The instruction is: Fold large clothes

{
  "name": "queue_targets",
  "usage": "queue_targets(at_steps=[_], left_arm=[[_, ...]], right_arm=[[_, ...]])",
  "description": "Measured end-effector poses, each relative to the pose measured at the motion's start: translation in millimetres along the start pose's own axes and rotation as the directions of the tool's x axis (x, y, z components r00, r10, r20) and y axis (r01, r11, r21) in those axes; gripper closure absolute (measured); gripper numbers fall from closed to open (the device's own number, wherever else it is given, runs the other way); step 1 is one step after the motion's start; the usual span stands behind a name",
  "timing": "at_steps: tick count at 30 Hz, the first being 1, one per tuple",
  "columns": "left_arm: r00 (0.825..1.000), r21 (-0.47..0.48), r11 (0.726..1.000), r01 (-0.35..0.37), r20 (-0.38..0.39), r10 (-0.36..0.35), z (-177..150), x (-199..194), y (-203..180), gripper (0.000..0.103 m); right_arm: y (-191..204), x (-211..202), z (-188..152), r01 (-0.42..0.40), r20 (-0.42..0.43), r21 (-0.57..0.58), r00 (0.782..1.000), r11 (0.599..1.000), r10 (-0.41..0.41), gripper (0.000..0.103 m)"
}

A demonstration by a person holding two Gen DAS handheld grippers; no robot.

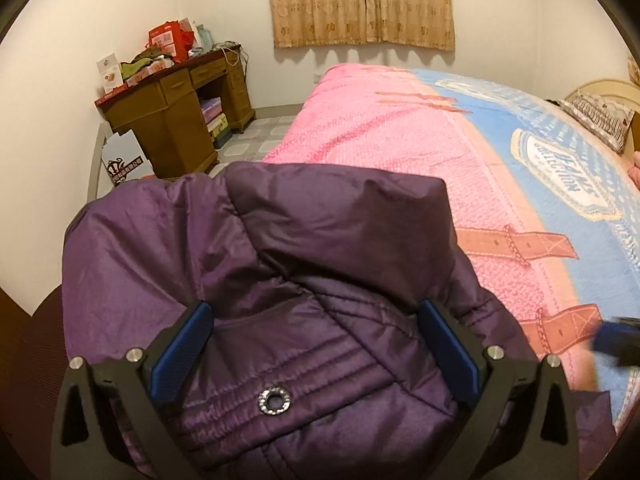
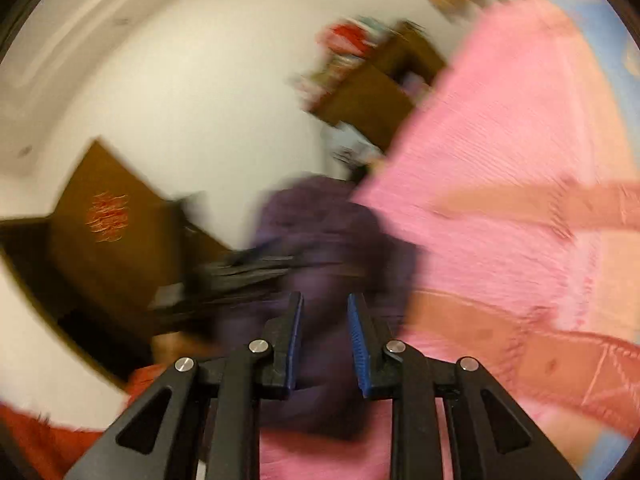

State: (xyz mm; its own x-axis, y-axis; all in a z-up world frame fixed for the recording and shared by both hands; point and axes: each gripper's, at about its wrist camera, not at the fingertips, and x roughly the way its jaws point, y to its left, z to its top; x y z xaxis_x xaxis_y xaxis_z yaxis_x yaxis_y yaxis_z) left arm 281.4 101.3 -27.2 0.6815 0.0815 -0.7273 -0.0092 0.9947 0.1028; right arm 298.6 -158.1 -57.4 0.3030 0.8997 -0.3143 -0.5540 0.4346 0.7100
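Purple quilted jacket (image 1: 280, 280): bunched at the near edge of the pink and blue bedspread (image 1: 400, 128), collar end farthest away.
Left gripper (image 1: 316, 312): spread wide directly over the jacket, grasping nothing; nearer.
Right gripper (image 2: 324, 300): narrowly parted, empty, jacket ahead, blurred.

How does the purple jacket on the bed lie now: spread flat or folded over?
Folded over: the purple jacket sits bunched in a compact heap on the pink bedspread, one padded panel doubled over another, no sleeves laid out.
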Motion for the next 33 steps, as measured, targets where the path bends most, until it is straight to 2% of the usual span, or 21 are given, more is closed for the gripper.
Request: queue_targets(at_steps=[3,7,10,13,15,19,20,22,24,25,27,29,30,31,32,33], left_arm=[[1.0,0.016,1.0,-0.022,-0.011,0.022,0,1,-7,0.0],[0.999,0.036,0.998,-0.043,-0.013,0.043,-1,1,-12,0.0],[0.998,0.047,0.997,-0.062,-0.012,0.063,1,5,-19,0.0],[0.999,0.034,0.999,-0.041,-0.032,0.042,4,12,-18,0.0],[0.998,0.046,0.997,-0.054,-0.027,0.055,3,10,-20,0.0],[0.998,0.044,0.997,-0.06,-0.02,0.061,3,7,-18,0.0],[0.998,0.042,0.997,-0.058,-0.019,0.059,3,6,-17,0.0],[0.998,0.04,0.998,-0.057,-0.018,0.057,4,7,-17,0.0],[0.998,0.042,0.997,-0.058,-0.017,0.059,5,7,-15,0.0],[0.998,0.041,0.997,-0.058,-0.017,0.059,5,8,-15,0.0],[0.998,0.041,0.997,-0.059,-0.017,0.06,5,8,-16,0.0],[0.998,0.043,0.997,-0.062,-0.014,0.063,4,8,-16,0.0],[0.998,0.043,0.997,-0.062,-0.014,0.063,3,7,-16,0.0],[0.998,0.043,0.997,-0.066,-0.017,0.067,3,8,-16,0.0],[0.996,0.045,0.996,-0.081,-0.024,0.083,2,10,-17,0.0],[0.996,0.039,0.996,-0.082,-0.024,0.083,2,10,-17,0.0]], right_arm=[[34,4,-17,0.076,-0.062,-0.088,0.995,0.993,-0.081,0.078],[15,62,-51,0.157,-0.176,-0.023,0.971,0.987,-0.159,0.074],[-4,69,-66,0.154,-0.145,0.056,0.979,0.986,-0.145,0.072],[-9,68,-83,0.171,-0.108,0.049,0.98,0.984,-0.165,0.072],[-10,65,-87,0.165,-0.113,0.084,0.981,0.983,-0.155,0.072],[-12,53,-71,0.131,-0.205,0.098,0.973,0.987,-0.109,0.07],[-13,53,-58,0.122,-0.195,0.102,0.976,0.987,-0.1,0.069],[-9,28,-32,0.122,-0.079,0.085,0.99,0.989,-0.115,0.069],[-7,20,-3,0.139,0.002,0.071,0.99,0.988,-0.139,0.065],[-7,27,15,0.164,0.015,0.063,0.986,0.984,-0.165,0.062],[-11,56,39,0.177,-0.017,0.064,0.984,0.982,-0.176,0.061],[-20,97,53,0.2,-0.08,0.054,0.977,0.978,-0.195,0.061],[-32,125,55,0.229,-0.144,0.068,0.965,0.971,-0.217,0.061],[-39,134,52,0.24,-0.189,0.084,0.957,0.967,-0.221,0.06],[-54,154,49,0.229,-0.211,0.128,0.957,0.965,-0.199,0.051],[-67,161,46,0.204,-0.205,0.203,0.965,0.958,-0.162,0.035]])
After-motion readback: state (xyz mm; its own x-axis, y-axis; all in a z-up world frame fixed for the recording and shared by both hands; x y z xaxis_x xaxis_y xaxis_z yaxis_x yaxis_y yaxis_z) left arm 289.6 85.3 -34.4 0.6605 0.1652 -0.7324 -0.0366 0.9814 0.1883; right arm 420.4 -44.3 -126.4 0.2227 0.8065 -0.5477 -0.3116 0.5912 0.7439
